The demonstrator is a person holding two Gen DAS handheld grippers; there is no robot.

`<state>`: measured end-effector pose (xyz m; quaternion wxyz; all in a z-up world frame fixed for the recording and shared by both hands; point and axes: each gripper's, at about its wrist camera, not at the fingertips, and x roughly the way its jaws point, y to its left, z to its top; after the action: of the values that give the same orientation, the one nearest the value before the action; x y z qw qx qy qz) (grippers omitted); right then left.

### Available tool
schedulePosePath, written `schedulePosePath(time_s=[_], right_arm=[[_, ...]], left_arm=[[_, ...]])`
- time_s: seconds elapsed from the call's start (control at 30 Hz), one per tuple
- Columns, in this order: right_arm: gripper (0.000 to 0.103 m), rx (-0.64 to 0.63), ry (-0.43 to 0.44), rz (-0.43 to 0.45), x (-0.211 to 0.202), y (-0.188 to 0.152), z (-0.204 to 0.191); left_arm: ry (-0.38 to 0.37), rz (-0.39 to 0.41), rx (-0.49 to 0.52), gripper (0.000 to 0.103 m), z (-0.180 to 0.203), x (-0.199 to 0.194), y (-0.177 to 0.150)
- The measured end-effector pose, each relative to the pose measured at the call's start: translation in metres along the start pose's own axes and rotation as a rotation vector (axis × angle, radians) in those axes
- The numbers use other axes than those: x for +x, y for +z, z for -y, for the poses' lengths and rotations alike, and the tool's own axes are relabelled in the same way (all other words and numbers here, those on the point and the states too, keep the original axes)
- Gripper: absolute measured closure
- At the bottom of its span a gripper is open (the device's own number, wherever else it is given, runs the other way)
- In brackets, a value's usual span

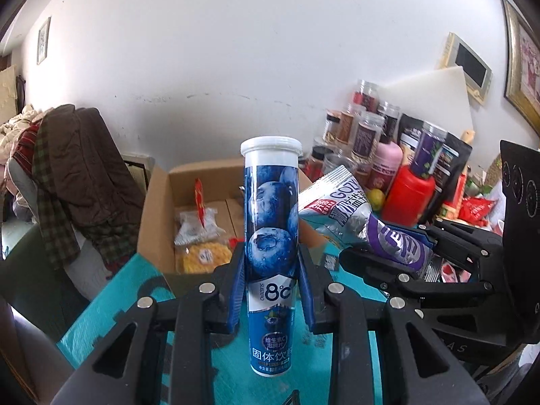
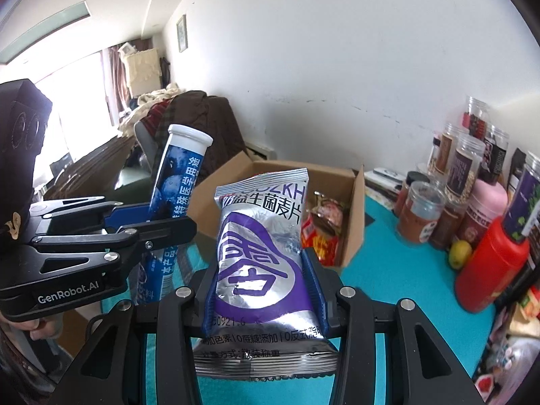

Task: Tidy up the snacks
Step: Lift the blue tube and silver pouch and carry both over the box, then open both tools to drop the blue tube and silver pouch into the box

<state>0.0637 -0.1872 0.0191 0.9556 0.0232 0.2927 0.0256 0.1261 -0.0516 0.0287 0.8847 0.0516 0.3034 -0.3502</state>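
We see the left tongs [image 1: 271, 283] clamped on a blue tube [image 1: 271, 236] with blueberry print and a white cap, held upright, blue pads pressing both sides at mid-height. The tube is lifted above the teal bench [image 1: 111, 293], in front of the open cardboard box [image 1: 158, 209]. From the right wrist view the same tube [image 2: 179, 182] leans a bit, gripped by the left tongs [image 2: 158, 222] off to the left.

Right tongs [image 2: 265, 290] are closed on a silver-and-purple snack packet [image 2: 260, 256], pads squeezing its lower half, top seal pointing toward the box [image 2: 354, 222]. In the left view the packet [image 1: 354, 222] sits just right of the tube, apart from it, held by the right tongs [image 1: 398, 253].

Inside the box we note a yellow snack bag [image 1: 202, 253] and a red packet [image 2: 319, 239]. On the right of the bench: a red bottle [image 2: 492, 270], a pink bottle [image 2: 486, 202], a yellow fruit [image 2: 459, 253] and a cluster of clear jars [image 2: 422, 212]. Clothes pile [image 1: 67, 168] lies on the left behind the bench.
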Motion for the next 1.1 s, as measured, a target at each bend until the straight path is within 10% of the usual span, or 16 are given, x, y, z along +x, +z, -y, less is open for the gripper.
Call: schedulePosePath(time_s=[1.1], right_arm=[[0.059, 0.005, 0.026, -0.14, 0.156, 0.086, 0.046]], left_arm=[[0.104, -0.059, 0.013, 0.075, -0.077, 0.142, 0.086]])
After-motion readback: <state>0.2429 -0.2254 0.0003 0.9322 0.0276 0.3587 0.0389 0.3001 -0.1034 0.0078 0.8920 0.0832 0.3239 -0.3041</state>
